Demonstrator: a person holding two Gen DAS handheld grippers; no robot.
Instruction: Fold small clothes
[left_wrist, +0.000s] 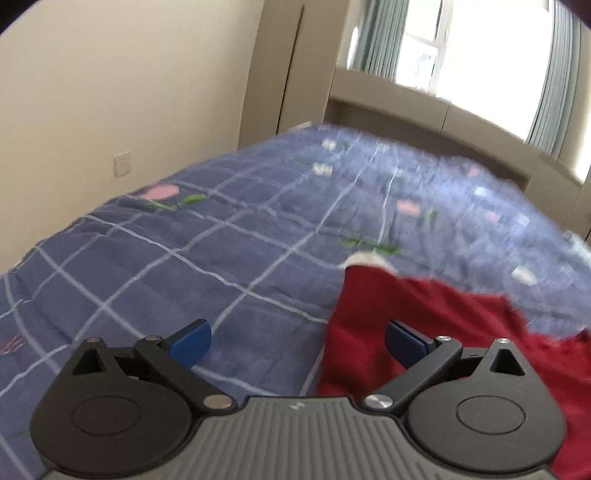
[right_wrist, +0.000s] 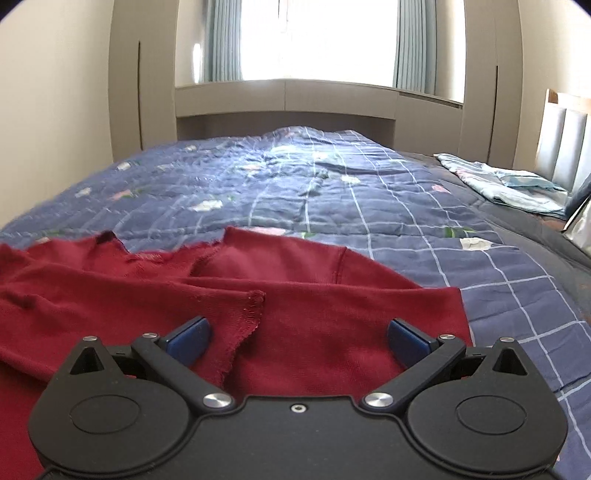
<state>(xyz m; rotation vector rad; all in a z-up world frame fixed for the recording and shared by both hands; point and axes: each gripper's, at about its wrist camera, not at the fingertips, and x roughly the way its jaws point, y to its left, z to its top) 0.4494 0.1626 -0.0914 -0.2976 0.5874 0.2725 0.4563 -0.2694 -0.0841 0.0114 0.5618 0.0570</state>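
A dark red knit sweater (right_wrist: 295, 295) lies spread on the blue checked quilt (right_wrist: 332, 184), one sleeve folded across its body with the cuff edge (right_wrist: 255, 306) near the middle. My right gripper (right_wrist: 298, 341) hovers over the sweater's lower part, open, nothing between its blue pads. In the left wrist view the same sweater (left_wrist: 424, 314) lies at the right, a white patch (left_wrist: 365, 258) at its far corner. My left gripper (left_wrist: 297, 343) stands open wide over the sweater's left edge and the quilt (left_wrist: 221, 240), holding nothing.
A folded pale blue cloth (right_wrist: 506, 181) rests at the quilt's far right, near a padded headboard (right_wrist: 565, 140). Beige wardrobes (right_wrist: 140, 92) and a low shelf under the window stand beyond the bed. A wall socket (left_wrist: 122, 162) sits on the left wall.
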